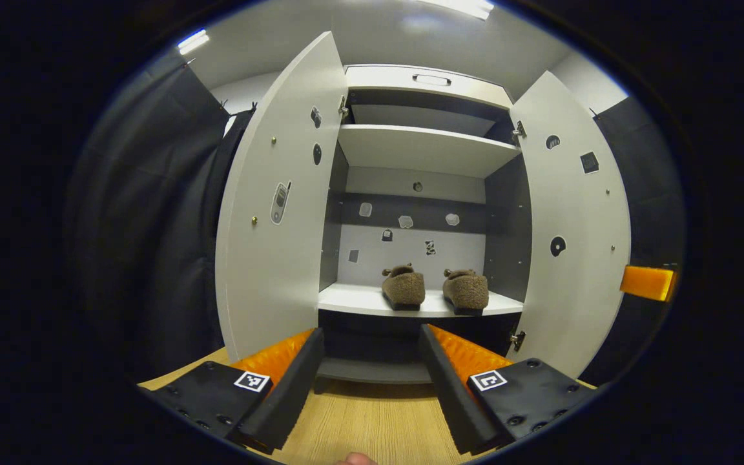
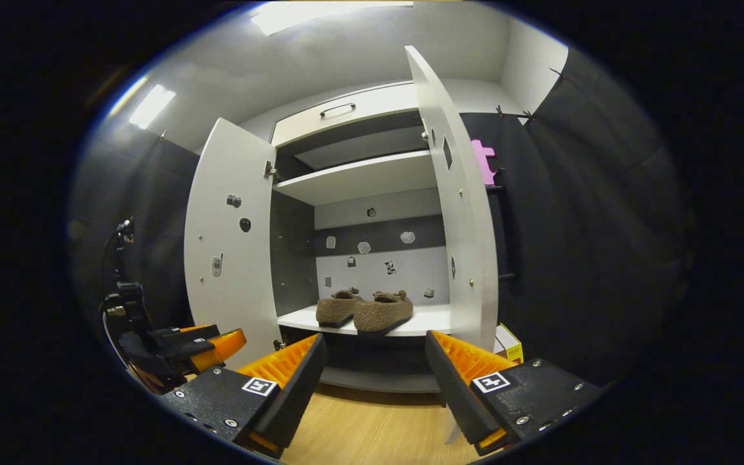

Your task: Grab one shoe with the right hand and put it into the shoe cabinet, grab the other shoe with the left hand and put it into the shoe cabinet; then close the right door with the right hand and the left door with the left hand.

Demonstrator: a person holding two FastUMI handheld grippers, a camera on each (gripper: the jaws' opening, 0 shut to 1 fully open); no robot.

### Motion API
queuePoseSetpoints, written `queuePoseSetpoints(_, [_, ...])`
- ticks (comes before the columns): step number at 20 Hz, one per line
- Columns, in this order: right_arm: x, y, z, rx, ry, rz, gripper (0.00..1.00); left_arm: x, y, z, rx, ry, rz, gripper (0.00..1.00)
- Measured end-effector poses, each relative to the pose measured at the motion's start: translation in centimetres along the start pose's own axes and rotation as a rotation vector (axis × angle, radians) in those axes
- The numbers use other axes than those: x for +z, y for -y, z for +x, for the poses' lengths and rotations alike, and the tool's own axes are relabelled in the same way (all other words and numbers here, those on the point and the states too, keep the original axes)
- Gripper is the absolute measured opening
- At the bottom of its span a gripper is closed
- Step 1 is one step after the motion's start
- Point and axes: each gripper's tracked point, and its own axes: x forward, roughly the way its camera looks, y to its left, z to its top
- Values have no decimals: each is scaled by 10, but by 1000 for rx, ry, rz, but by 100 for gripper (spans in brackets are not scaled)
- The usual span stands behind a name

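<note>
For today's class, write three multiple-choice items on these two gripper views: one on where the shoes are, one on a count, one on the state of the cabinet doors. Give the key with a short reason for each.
1. Where are the shoes?
A. On the wooden floor
B. On a white shelf inside the cabinet
C. Held in a gripper

2. How many shoes are there?
A. One
B. Two
C. Four

3. What state are the cabinet doors in?
A. Both open
B. Both closed
C. One open, one closed

Key:
1 B: the shoes stand side by side on the shelf of the cabinet.
2 B: one pair shows in each view, the left shoe and the right shoe.
3 A: the left door and the right door both swing outward, and the left gripper and the right gripper are open and empty.
</note>
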Motion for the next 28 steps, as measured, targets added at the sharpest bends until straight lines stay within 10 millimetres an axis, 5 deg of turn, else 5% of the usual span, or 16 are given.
queuePoseSetpoints(7, [82,133,-15,-272,70,-60,94,-9,5,-10,-17,-1,35,97])
queuePoseSetpoints(11, [112,168,6,-331,95,-142,93,-14,7,-14,-27,-11,22,97])
queuePoseSetpoints(14, [120,175,26,-334,94,-176,99,-12,4,-15,-18,2,30,97])
queuePoseSetpoints(19, [124,167,33,-327,105,-186,90,-14,-2,-15,-1,-2,36,97])
queuePoseSetpoints(20, [123,165,34,-323,105,-188,97,-15,-1,-14,-3,-4,30,97])
queuePoseSetpoints(21, [121,162,34,-313,102,-183,90,-15,-1,-14,-7,-5,27,94])
queuePoseSetpoints(28, [115,125,40,-253,94,-167,89,-15,1,-12,-19,6,22,94])
